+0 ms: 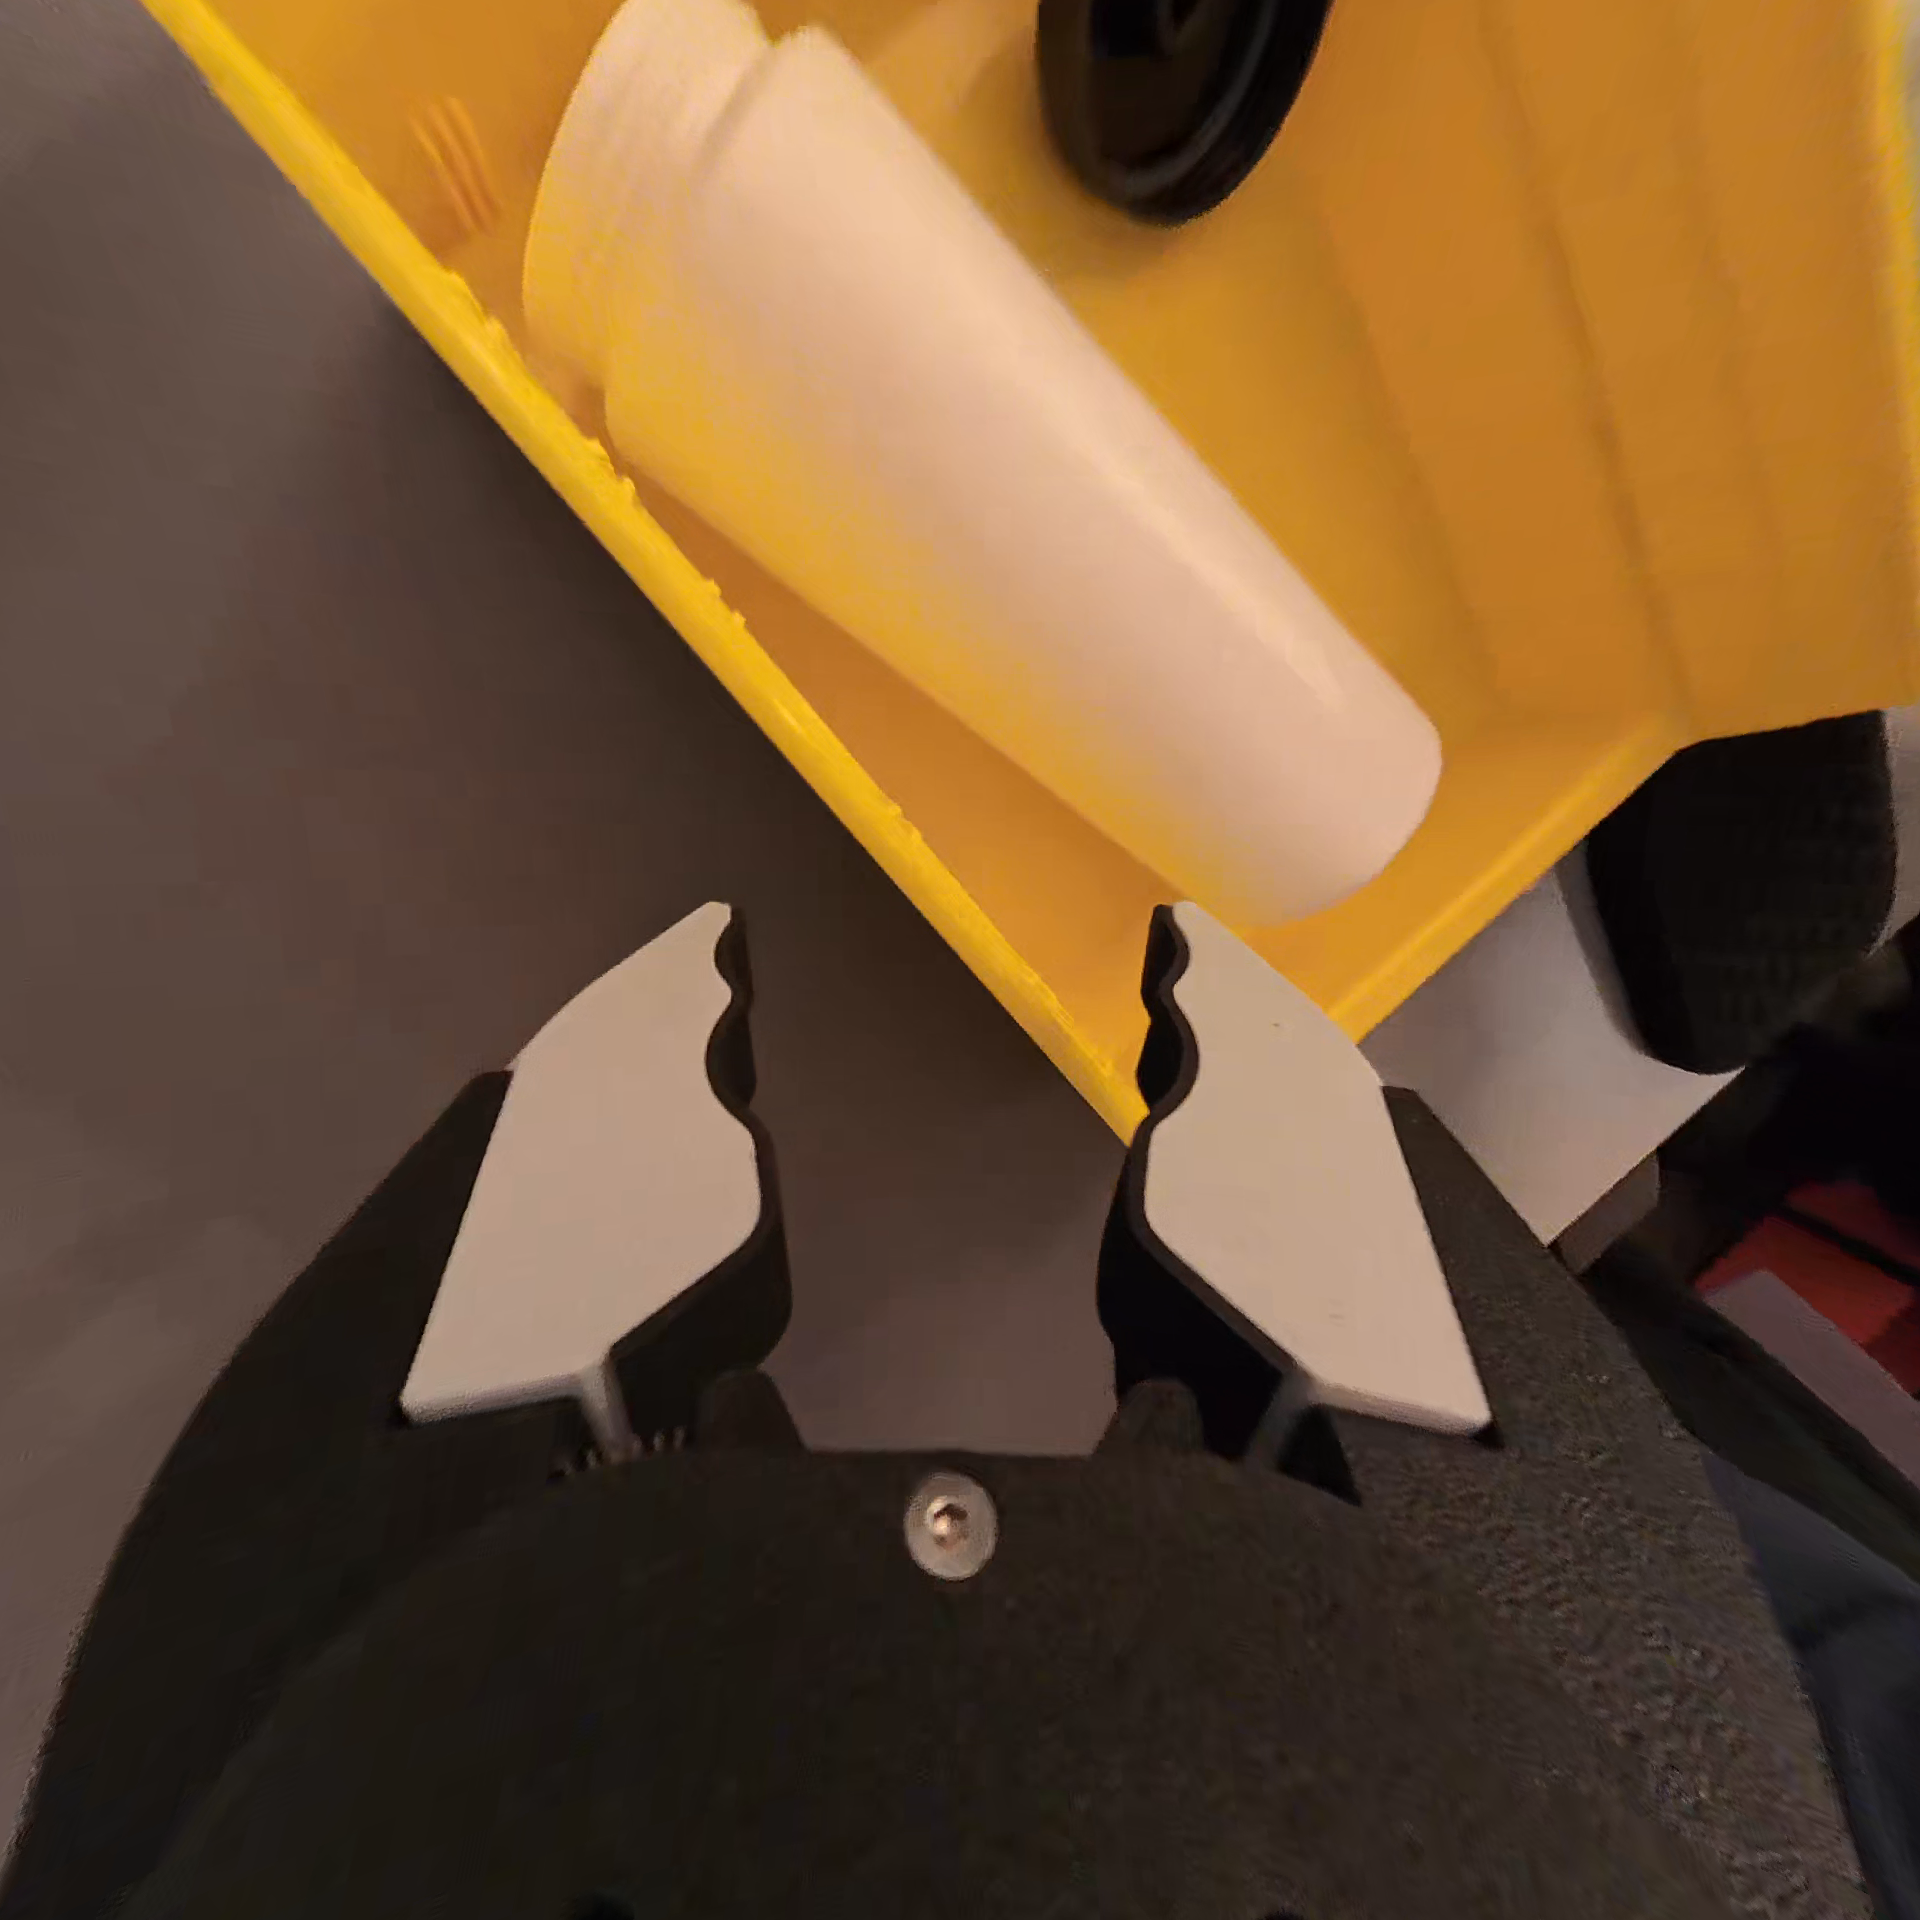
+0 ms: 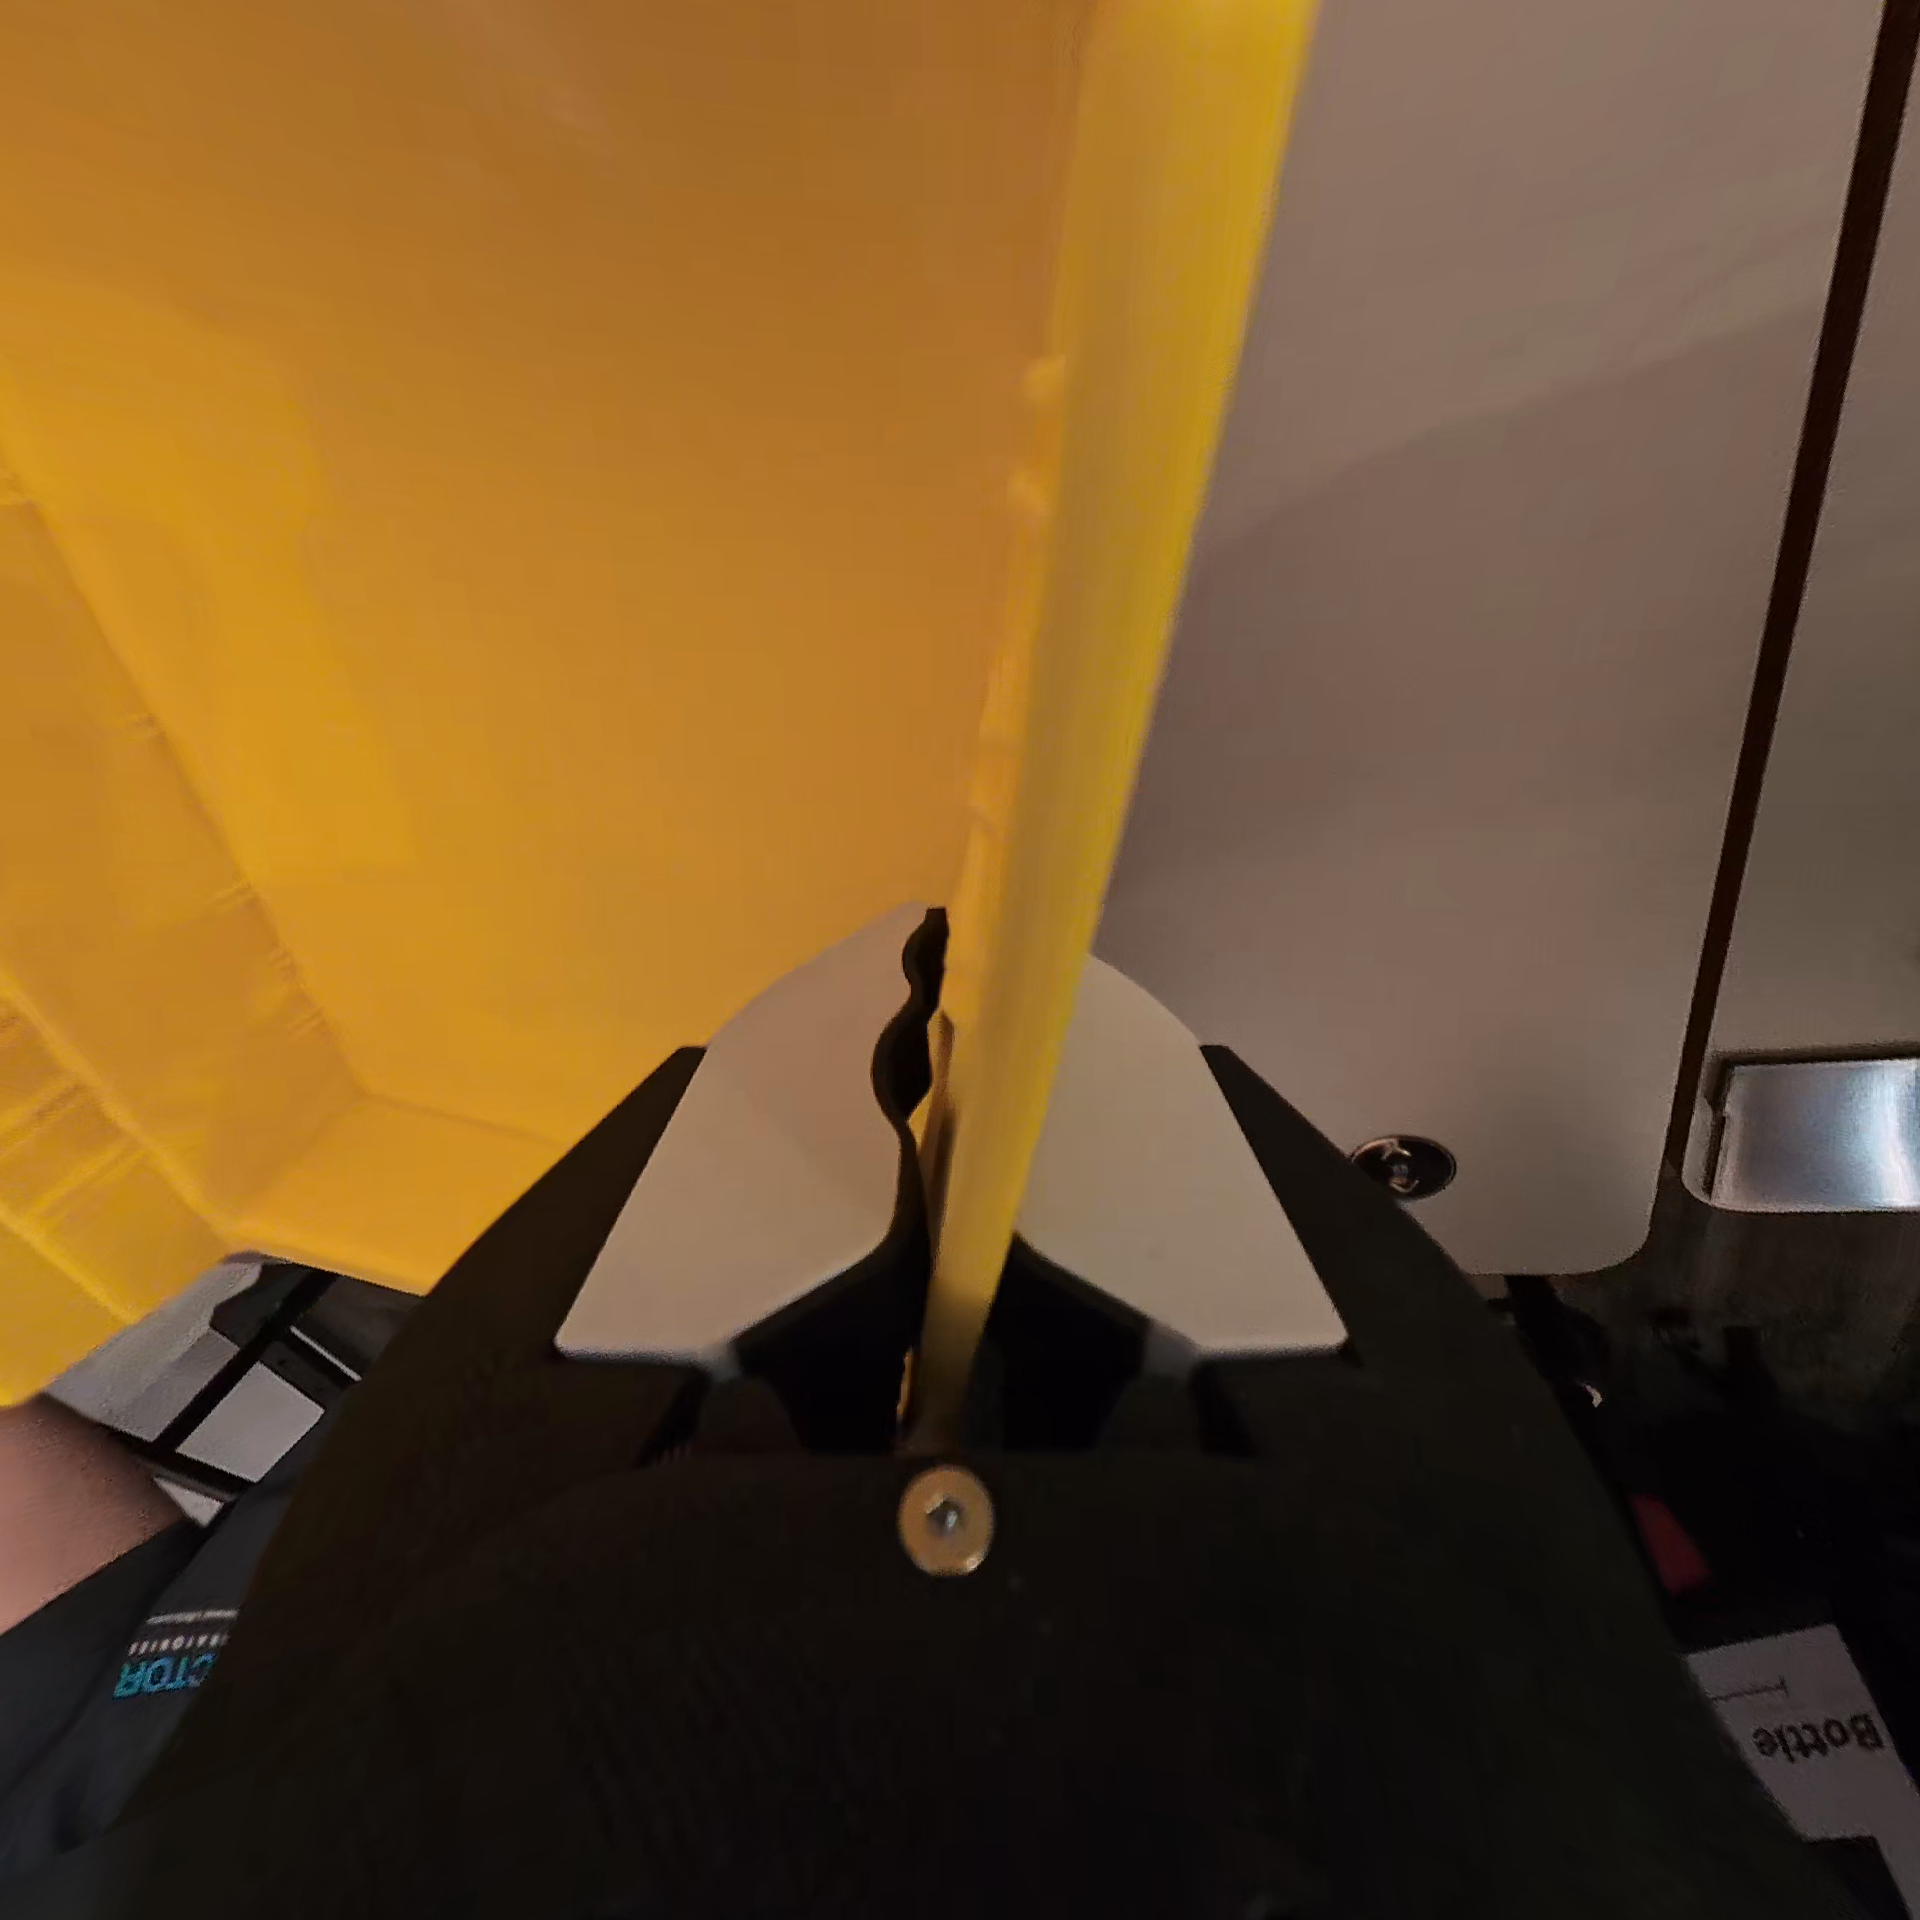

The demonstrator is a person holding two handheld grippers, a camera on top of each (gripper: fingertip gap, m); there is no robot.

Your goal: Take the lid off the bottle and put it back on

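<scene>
Left gripper [image 1: 945, 925]: I read its jaws as standing well apart with nothing between them. Its right fingertip [image 1: 1195, 956] overlaps the near corner of the yellow bin [image 1: 1558, 416] in my view; I cannot tell whether it touches.

Right gripper [image 2: 997, 977]: I see it clamped on the bin's wall [image 2: 1122, 623], which runs edge-on between the two fingers down to the base of the jaws. The left finger [image 2: 790, 1122] sits on the inner face, the right finger [image 2: 1153, 1132] on the outer face.

Bottle [image 1: 997, 540]: a pale cream plastic bottle lies on its side inside the bin, tight against the bin's left rim [image 1: 727, 623]. It sits just ahead of my left gripper and slightly to the right, its rounded base end nearest the fingertips.

Lid [image 1: 623, 208]: a wider, ribbed cap of the same pale colour is on the far end of the bottle, pointing away from the gripper.

Black round object [image 1: 1174, 94]: lies in the bin beyond the bottle, cut off by the top edge; I cannot identify it.

Bench [image 1: 260, 727]: a plain grey surface shows to the left of the bin.

Image quality: the left wrist view is somewhat blurred.
</scene>
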